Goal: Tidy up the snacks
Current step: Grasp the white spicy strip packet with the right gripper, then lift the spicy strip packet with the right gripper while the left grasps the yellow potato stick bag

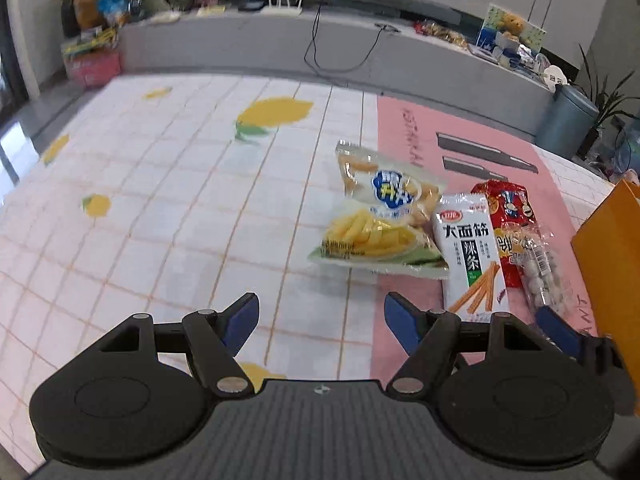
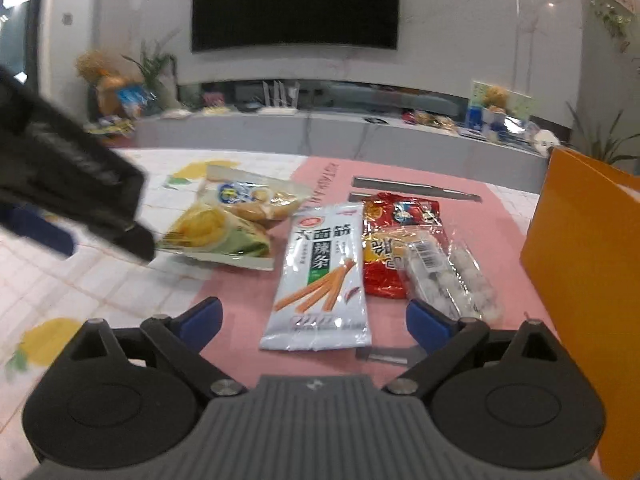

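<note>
Both tools are spread wide and hold nothing: the right tool [image 2: 314, 322] hovers low over the pink mat [image 2: 248, 292] on the table [image 1: 160, 200], with the white spicy-strip packet [image 2: 320, 276] directly ahead between its fingers, long axis running away from it. Beside that packet lie a red snack pack [image 2: 380, 264] and a clear bag of white balls [image 2: 452, 276]. The left tool [image 1: 322, 318] sits farther left, so the right one looks better placed.
</note>
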Available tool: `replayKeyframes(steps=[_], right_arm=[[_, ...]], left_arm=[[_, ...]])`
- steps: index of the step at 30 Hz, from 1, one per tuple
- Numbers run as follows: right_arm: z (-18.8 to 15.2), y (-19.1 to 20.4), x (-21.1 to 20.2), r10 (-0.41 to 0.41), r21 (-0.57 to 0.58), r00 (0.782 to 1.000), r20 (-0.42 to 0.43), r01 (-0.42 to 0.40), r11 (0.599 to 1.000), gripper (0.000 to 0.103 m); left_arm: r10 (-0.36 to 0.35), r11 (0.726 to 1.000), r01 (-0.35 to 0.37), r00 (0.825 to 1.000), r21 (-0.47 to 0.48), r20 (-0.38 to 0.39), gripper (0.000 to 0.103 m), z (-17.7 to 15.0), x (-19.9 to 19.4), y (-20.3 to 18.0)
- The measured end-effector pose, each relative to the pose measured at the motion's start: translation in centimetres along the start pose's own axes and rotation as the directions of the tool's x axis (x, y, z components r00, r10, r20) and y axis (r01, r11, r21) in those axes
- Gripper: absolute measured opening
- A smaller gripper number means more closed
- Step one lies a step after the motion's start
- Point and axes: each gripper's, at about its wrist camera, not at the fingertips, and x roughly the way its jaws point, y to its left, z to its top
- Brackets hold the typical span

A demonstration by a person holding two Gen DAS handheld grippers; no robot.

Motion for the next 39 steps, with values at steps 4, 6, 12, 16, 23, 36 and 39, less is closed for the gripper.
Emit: replayKeyframes(steps=[4,6,12,16,23,36,39], right_arm=[[0.4,0.5,1.3,-0.042,-0.003,0.998,-0.052,0.042,0.999,0.084],[0.4,0.7,1.4,-0.059,-0.01,0.997,-0.052,0.058,0.998,0.084],[0.7,2.1,1.7,-0.103,-0.093,0.995,-0.014,0.101,0.99,0.094],[1.4,2.3,2.7,-0.097,-0.073,0.995,-0.039,0.094,0.993,0.094],[2.1,2.8,3.6,-0.082,-0.061,0.996,-0.035,0.08,0.995,0.082],[1.9,2.7,3.4,-0.107,-0.102,0.994,-0.014,0.105,0.989,0.05],[2.0,2.9,3.4,-0.116,-0.116,0.993,-0.011,0.114,0.987,0.05]], left_arm=[[0.01,1.0,-0.011,1.0,0.01,0.017,0.084,0.0,-0.3,0.0],[0.007,1.0,-0.008,1.0,0.001,0.017,0.084,0.0,-0.4,0.2],[-0.021,0.999,0.022,1.0,-0.045,0.012,0.084,0.1,-1.1,1.0],[-0.033,0.998,0.033,0.999,-0.049,0.01,0.084,0.2,-1.3,0.9],[-0.038,0.997,0.038,0.999,-0.062,0.008,0.084,0.4,-1.3,1.2],[-0.154,0.987,0.153,0.988,-0.056,-0.011,0.084,3.2,1.2,1.1],[-0.158,0.987,0.157,0.987,-0.032,-0.013,0.084,3.6,1.9,0.8]])
